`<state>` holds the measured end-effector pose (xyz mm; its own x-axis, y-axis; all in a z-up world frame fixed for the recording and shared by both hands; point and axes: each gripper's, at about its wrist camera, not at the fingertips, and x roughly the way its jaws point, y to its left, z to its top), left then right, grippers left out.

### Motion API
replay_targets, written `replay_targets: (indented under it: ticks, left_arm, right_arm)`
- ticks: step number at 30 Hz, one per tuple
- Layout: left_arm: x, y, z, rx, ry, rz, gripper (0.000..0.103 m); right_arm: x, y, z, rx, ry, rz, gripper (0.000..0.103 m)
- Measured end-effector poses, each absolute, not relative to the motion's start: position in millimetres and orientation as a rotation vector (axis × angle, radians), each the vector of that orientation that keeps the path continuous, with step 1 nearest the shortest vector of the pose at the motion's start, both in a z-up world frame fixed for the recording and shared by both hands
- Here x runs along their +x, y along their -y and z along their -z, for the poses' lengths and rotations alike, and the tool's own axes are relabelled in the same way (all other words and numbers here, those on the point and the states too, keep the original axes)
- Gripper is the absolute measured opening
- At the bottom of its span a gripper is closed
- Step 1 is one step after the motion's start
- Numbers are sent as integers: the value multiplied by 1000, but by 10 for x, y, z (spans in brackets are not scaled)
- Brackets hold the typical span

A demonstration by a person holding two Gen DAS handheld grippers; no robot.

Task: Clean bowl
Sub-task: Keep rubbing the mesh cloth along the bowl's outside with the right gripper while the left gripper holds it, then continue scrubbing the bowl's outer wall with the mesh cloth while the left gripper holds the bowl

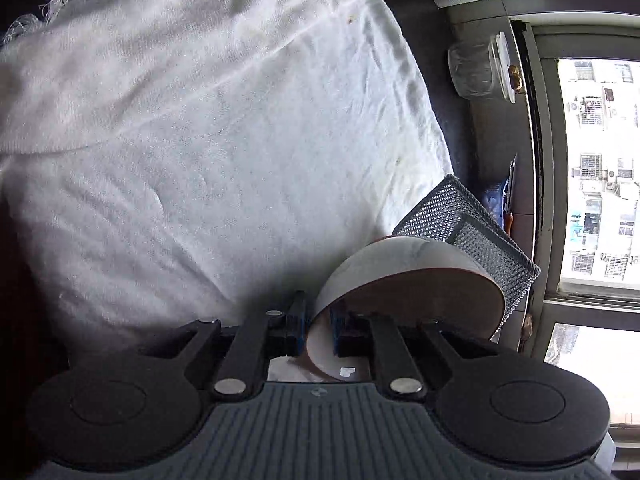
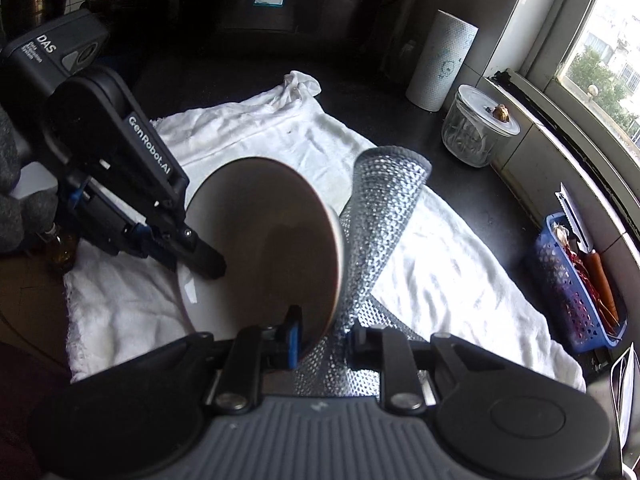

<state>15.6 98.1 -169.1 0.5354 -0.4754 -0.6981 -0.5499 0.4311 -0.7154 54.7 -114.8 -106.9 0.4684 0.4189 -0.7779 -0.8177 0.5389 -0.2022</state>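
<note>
Your left gripper pinched the bowl rim, tilted. Your right gripper clamped the mesh scrubber at the bowl's three o'clock. Scrubbing step; next, I'd judge, press it inside.

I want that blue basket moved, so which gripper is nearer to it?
Right. The right gripper, holding the silver mesh pad, is beside the bowl on the side toward the blue basket; the left gripper clamps the bowl's opposite rim.

Dark countertop under a rumpled white cloth, glass jar, blue basket alongside.
</note>
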Motion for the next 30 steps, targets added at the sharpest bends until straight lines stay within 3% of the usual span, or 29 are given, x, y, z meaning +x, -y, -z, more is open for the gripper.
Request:
replay_targets:
  ticks: [6, 15, 18, 23, 30]
  left_arm:
    - [348, -599, 1238, -590, -1054, -15, 12]
    - [213, 414, 781, 430, -749, 112, 12]
    - [281, 377, 763, 346, -776, 128, 11]
    - [448, -262, 782, -193, -904, 86, 12]
    - [416, -668, 1015, -555, -962, 17, 13]
  right_arm:
    - [610, 1184, 1018, -587, -743, -817, 13]
    - [595, 1155, 884, -722, -680, -770, 11]
    - [581, 1146, 868, -726, -684, -780, 11]
    - [633, 1175, 912, -648, -746, -808, 17]
    - [614, 1163, 985, -607, -769, -825, 21]
